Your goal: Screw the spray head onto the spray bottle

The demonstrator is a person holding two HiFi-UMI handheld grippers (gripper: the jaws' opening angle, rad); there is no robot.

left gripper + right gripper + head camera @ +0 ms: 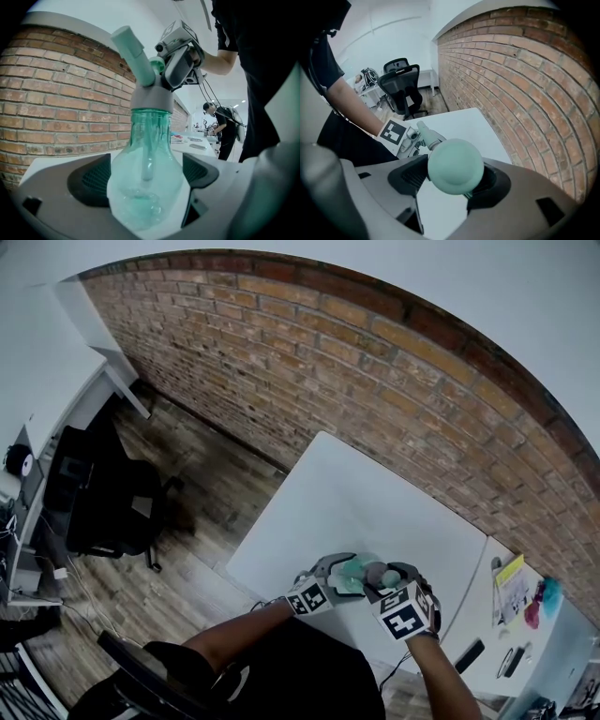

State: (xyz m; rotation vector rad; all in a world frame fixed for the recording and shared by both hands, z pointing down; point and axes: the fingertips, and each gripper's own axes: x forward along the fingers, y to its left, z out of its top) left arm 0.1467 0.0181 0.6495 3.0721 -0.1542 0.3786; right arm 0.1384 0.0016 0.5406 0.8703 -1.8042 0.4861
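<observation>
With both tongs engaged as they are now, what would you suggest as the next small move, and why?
Probably a short clockwise twist of the right tongs while the left tongs hold steady. The left grips the spray bottle, the right the teal end of the spray head, and its grey collar sits on the neck; how tightly, I cannot tell.

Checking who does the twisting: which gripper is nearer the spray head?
Right. The right gripper is shut on the spray head, on its round green end. The left gripper is shut on the spray bottle body, below the head.
</observation>
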